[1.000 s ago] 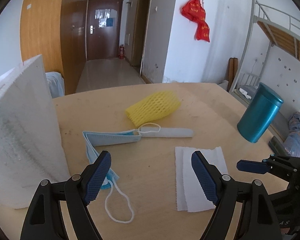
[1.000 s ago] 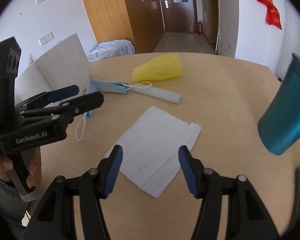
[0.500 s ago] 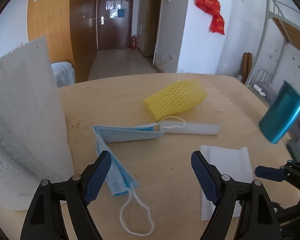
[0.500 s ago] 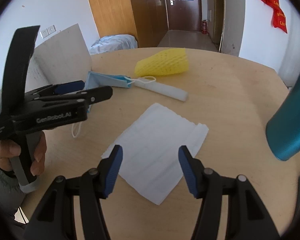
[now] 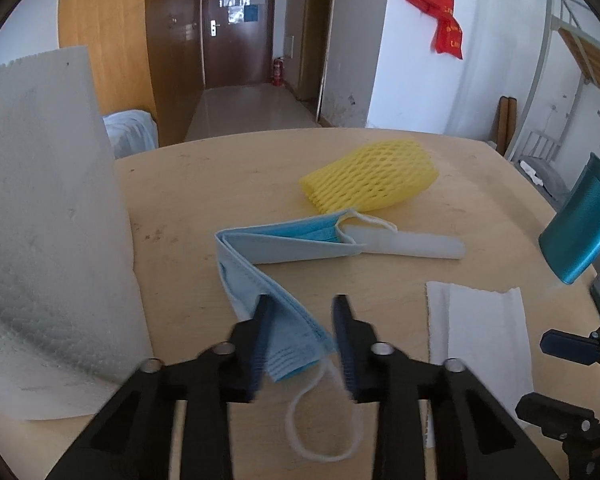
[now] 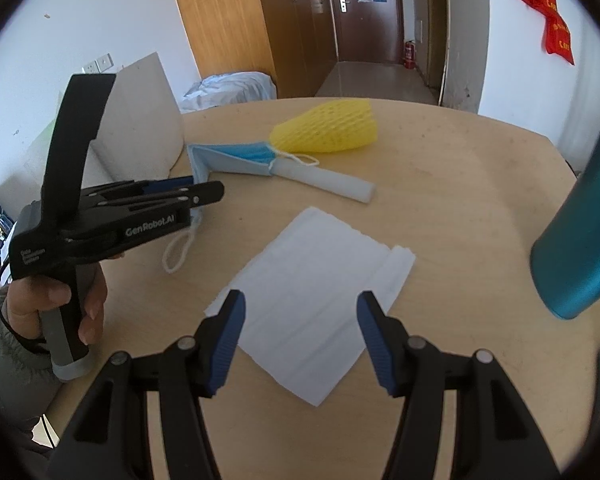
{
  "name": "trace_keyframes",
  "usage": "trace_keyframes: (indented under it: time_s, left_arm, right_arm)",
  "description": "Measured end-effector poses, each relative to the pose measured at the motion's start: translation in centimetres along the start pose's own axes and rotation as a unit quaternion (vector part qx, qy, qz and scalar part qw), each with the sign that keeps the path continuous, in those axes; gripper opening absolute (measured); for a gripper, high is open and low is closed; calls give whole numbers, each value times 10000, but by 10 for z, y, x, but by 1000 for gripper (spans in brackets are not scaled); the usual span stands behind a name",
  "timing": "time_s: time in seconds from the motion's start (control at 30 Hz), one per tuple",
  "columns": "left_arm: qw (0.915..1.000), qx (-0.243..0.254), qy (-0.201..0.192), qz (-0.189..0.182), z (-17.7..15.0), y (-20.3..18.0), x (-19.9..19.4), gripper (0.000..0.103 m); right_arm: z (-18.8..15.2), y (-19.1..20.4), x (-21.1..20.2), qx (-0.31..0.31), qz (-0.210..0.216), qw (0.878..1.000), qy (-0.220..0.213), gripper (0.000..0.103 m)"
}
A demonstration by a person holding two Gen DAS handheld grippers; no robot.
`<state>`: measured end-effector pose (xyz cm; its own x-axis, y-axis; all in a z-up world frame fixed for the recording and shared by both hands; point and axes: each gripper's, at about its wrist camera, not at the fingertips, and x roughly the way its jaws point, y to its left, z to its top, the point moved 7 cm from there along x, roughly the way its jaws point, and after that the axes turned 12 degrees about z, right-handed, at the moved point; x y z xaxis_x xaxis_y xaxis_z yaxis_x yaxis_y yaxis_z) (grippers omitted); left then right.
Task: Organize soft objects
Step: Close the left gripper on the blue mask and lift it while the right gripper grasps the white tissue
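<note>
**Closing on the mask**

Working on the first pickup, we have the left gripper low over the table, its jaws narrowed around the near end of the folded blue mask but not yet pinching: a gap shows on each side of the fabric. The ear loop trails toward us on the wood. Our right gripper hovers spread wide above the tissue, holding nothing. The yellow net and white tube lie beyond. Next, we judge, the left jaws must finish closing on the layered edge, then lift without snagging the loop.
</note>
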<state>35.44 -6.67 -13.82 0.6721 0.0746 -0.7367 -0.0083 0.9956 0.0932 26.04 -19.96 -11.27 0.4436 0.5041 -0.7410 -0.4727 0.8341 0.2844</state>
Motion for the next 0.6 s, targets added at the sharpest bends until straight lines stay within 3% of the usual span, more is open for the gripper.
trace_keyframes:
  time_s: [0.07, 0.2, 0.37, 0.6]
  left_arm:
    - [9999, 26, -43, 99, 0, 0, -1, 14]
    - [9996, 55, -180, 203, 0, 1, -5, 4]
    - [9991, -107, -347, 204, 0, 10, -23, 2]
    - [9961, -20, -878, 5, -6, 9, -78, 2]
  right_arm:
    - [0, -1, 0, 10, -18, 10000, 0, 62]
    - [1, -1, 1, 11, -32, 10000, 7, 62]
    - [0, -3, 1, 22, -24, 10000, 45, 62]
    - [4, -5, 4, -3, -80, 9999, 88, 62]
